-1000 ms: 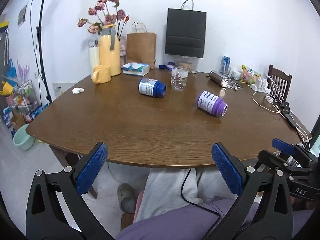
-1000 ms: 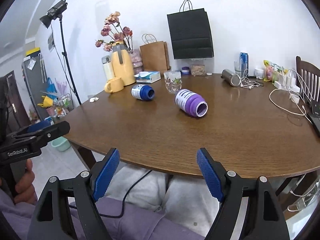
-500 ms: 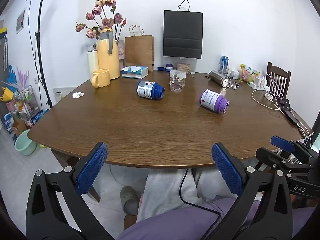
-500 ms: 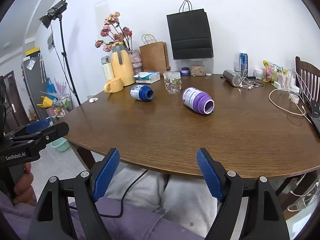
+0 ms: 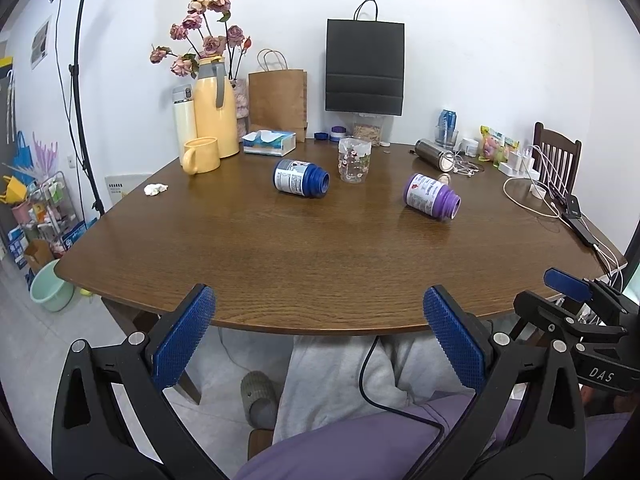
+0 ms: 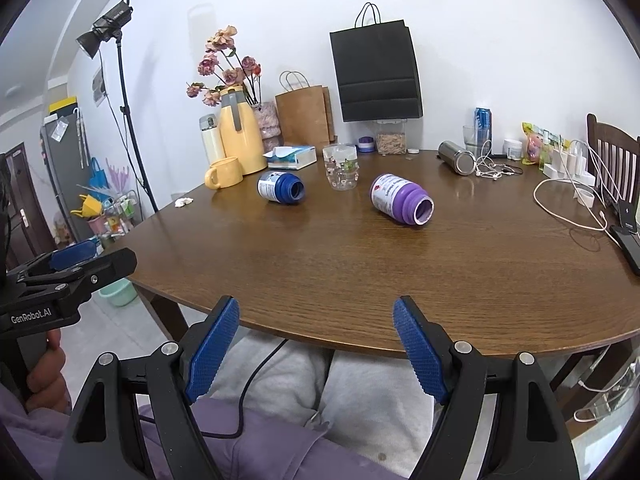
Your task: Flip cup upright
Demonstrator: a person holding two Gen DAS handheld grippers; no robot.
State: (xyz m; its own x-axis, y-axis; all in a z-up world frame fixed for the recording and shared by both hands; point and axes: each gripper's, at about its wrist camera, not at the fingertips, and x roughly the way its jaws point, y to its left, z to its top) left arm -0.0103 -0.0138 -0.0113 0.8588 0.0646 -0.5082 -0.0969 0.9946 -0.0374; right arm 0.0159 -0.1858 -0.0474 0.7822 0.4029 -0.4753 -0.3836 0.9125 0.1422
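We hold both hand-held grippers, left and right, spread apart and empty at the near bench edge. Purple cup lies on its side mid-bench, mouth toward near-right edge, nearer our right; blue cup lies further left.

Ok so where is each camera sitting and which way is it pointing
Left wrist: rides the left hand-held gripper, held open before the table, facing the blue cup and purple cup; the person's lap and the right hand-held gripper show.
Right wrist: rides the right hand-held gripper, also open, same heading; lap and left hand-held gripper show.
Both share the cups, lying on their sides.
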